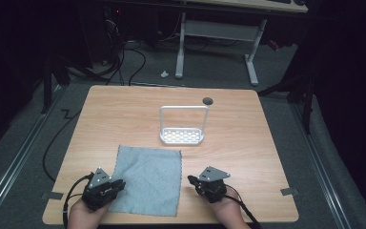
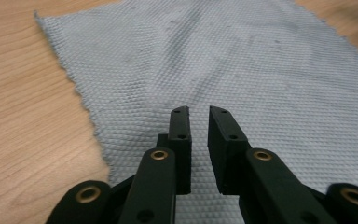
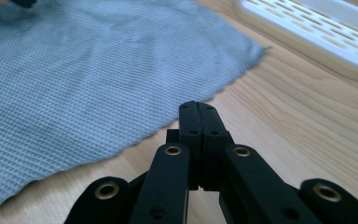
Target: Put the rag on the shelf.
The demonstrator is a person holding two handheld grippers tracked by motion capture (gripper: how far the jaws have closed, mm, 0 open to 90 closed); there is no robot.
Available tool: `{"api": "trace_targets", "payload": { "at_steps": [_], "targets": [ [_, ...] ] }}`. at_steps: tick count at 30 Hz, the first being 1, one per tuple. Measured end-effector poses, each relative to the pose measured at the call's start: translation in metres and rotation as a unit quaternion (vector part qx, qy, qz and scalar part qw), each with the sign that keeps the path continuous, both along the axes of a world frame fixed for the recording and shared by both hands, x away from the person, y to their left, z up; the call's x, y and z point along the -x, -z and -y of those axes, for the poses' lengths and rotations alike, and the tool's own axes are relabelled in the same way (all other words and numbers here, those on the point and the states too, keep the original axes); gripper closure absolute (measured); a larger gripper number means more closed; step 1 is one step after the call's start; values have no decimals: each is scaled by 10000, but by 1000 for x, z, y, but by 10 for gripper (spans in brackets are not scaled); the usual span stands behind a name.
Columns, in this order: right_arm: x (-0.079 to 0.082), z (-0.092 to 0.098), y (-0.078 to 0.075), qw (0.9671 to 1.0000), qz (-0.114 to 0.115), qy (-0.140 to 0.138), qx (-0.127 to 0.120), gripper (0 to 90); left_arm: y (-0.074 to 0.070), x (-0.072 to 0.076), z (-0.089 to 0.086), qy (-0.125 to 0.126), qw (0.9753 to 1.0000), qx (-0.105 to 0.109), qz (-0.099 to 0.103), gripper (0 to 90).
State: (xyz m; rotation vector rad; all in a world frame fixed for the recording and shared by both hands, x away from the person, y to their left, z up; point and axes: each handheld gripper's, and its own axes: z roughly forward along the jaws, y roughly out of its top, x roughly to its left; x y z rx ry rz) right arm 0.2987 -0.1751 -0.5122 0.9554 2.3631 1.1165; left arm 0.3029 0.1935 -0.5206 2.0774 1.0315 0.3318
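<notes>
From above, light falls evenly on the desk [image 1: 124,109] while the floor and edges from 9 to 3 o'clock sink into near-black. Shadows are soft and faint. The high view is slightly grainy. In both gripper views the near black tongs blur, and the white rack [image 3: 307,28] at 1 o'clock glares mildly.

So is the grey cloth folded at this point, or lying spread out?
Spread out. The grey cloth lies flat in a single layer on the table, all four edges visible, no fold lines or doubled layers in either gripper view.
</notes>
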Motion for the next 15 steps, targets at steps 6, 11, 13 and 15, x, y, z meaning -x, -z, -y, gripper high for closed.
{"api": "trace_targets", "payload": {
  "at_steps": [6,11,13,15],
  "targets": [
    [0,-10,1,9998,-63,-162,-46,900,7,-3,-2,-149,9997,-130,-131,885],
    [-5,-23,5,9992,-114,-370,88,900,8,-3,-1,-168,9997,-148,-83,897],
    [-7,-27,9,9988,-196,-432,126,900,9,-3,-2,-146,9998,-91,-106,897],
    [-10,-30,12,9985,-235,-466,181,900,9,-4,-3,-134,9998,-39,-134,897]
  ]
}}
